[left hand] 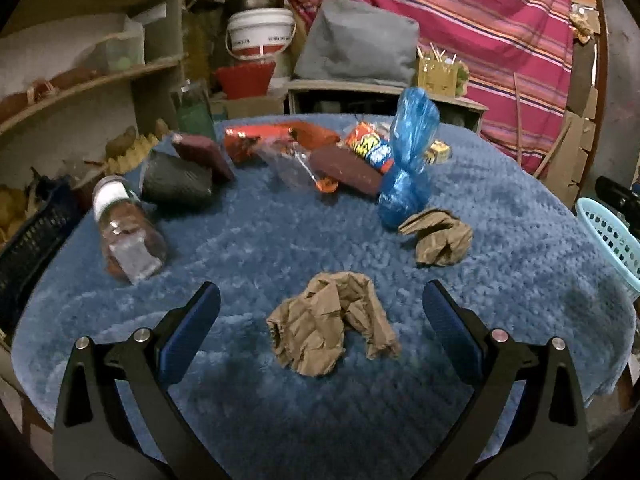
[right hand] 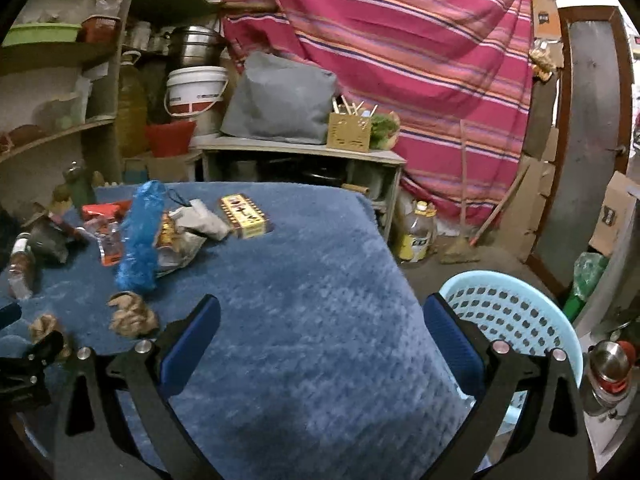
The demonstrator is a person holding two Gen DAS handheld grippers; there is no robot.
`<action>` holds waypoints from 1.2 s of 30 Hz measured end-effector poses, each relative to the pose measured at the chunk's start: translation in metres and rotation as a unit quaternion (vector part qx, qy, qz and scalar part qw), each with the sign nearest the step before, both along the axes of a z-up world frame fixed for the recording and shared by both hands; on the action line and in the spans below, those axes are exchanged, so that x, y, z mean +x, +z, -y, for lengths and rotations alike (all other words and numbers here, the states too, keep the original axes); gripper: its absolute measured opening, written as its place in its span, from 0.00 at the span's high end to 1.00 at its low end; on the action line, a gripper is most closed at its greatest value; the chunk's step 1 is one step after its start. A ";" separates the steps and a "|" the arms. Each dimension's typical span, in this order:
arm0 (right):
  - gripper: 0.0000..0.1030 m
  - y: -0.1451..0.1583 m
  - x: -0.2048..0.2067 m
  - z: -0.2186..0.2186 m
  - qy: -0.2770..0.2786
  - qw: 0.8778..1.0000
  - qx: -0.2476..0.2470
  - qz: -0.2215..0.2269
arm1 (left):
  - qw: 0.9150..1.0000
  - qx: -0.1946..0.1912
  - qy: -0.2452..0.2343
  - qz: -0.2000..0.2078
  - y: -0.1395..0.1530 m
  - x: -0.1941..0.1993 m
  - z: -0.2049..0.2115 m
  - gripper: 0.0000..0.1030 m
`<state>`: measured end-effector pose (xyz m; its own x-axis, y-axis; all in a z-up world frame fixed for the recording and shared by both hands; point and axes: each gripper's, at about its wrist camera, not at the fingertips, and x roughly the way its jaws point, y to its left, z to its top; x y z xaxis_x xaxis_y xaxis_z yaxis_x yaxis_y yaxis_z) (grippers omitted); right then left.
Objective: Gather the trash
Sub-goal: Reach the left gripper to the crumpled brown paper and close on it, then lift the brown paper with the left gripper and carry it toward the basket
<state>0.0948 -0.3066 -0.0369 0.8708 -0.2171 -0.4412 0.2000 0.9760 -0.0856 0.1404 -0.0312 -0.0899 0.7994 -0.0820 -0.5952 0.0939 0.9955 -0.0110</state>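
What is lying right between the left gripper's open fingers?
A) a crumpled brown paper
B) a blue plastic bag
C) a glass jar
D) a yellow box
A: the crumpled brown paper lies on the blue cover between the open fingers of the left gripper; the blue bag and jar sit farther off.

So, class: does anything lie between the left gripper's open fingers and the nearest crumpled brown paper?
Nothing visible. The left gripper is open, and the paper lies on bare blue cover right between its fingers.
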 end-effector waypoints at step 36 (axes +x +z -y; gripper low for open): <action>0.04 -0.039 0.054 -0.127 0.091 0.994 -0.001 -0.066 | 0.995 -0.038 0.055 0.080 0.085 -0.006 -0.100 0.51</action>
<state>0.1489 -0.1796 -0.0758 0.8304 -0.0631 -0.5535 0.0077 0.9948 -0.1018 0.1342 0.0688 -0.0047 0.8898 -0.0292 -0.4555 -0.0082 0.9968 -0.0799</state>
